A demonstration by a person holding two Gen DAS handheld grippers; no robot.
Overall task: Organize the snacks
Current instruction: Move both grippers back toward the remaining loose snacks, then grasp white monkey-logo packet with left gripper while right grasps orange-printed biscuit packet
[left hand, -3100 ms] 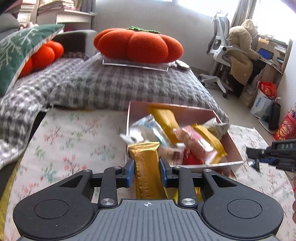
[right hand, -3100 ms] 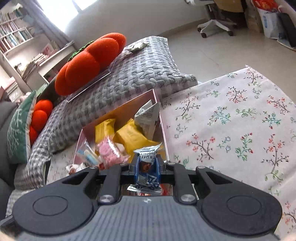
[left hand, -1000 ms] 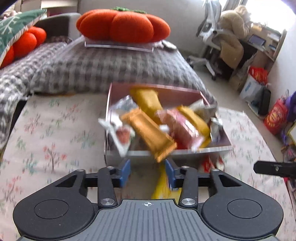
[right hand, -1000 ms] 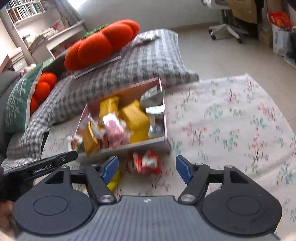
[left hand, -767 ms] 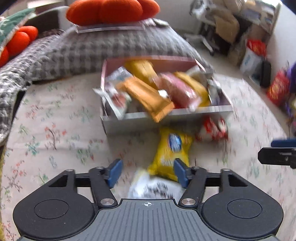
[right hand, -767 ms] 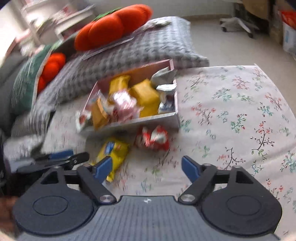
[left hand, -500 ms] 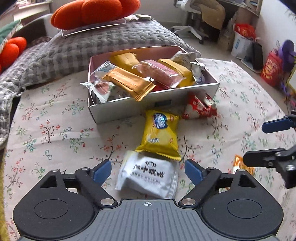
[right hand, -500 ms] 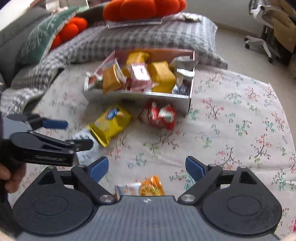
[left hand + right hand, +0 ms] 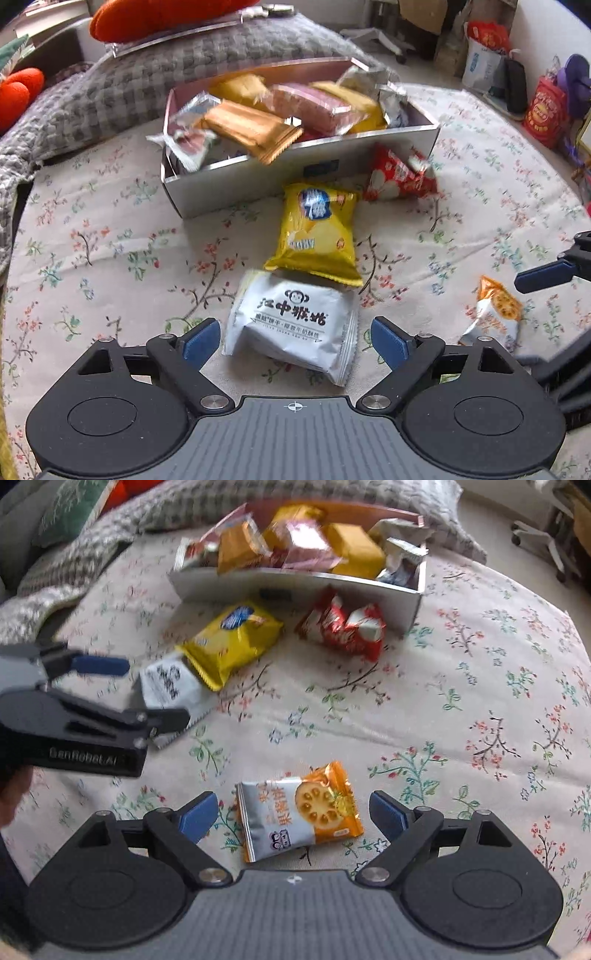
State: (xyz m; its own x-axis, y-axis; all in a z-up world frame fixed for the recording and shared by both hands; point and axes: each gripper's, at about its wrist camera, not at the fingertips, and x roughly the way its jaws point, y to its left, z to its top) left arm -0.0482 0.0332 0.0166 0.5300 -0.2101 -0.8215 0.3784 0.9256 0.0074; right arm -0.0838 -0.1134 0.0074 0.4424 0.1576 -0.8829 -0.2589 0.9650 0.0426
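Observation:
A white box (image 9: 258,177) (image 9: 295,583) full of several snack packets sits on the floral cloth. In front of it lie a yellow packet (image 9: 317,236) (image 9: 231,642) and a red packet (image 9: 399,177) (image 9: 341,627). My left gripper (image 9: 295,341) is open, its blue pads either side of a white packet (image 9: 291,321) (image 9: 168,685) without touching it. My right gripper (image 9: 293,818) is open around an orange and silver packet (image 9: 299,818) (image 9: 493,312), clear of its edges. The right gripper's fingers (image 9: 546,273) show at the left view's right edge.
A floral cloth (image 9: 110,251) (image 9: 461,701) covers the surface. Grey checked cushions (image 9: 129,81) and orange pumpkin pillows (image 9: 155,14) lie behind the box. Bags (image 9: 546,107) and an office chair base (image 9: 546,539) stand on the floor beyond.
Both grippers let go of their packets at the box, opened wide, then swung back and down over the loose packets on the cloth. The white and orange packets now lie between the jaws.

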